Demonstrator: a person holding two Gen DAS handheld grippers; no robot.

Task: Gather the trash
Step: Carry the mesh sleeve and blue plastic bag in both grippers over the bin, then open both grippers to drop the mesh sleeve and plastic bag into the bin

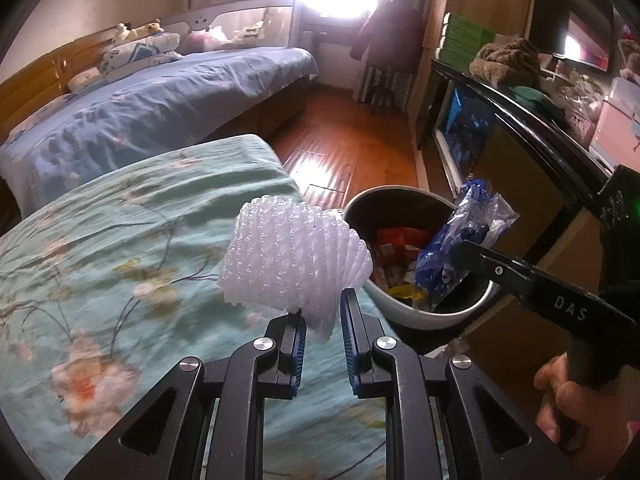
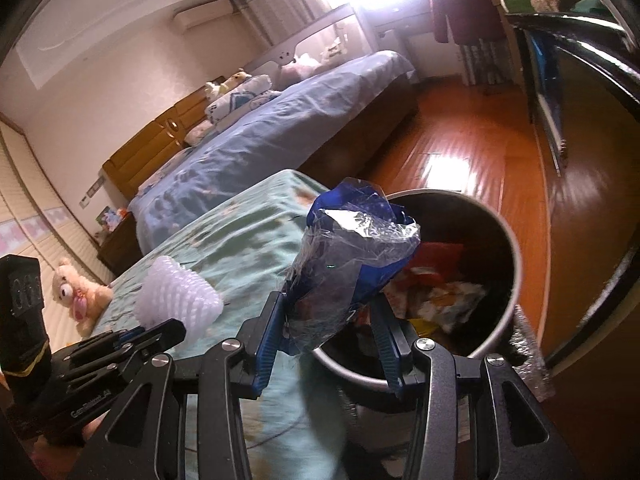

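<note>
Beside bin rim point(image 1: 404, 314): wrapper point(image 2: 344, 264) (gripper-held)

A: Is the trash bin point(image 1: 404, 312) open at the top?
B: Yes, no lid; wrappers fill only the bottom; the floral-covered bed point(image 1: 132, 248) presses against its left rim; the dark cabinet point(image 1: 516, 184) stands near on the right.
A: And beyond it?
B: Bare wooden floor point(image 1: 344, 140); the blue bed point(image 1: 168, 108) borders it.

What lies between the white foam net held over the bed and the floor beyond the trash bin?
The trash bin, holding red and yellow wrappers, with the blue plastic wrapper over its rim; the left wrist view shows this.
</note>
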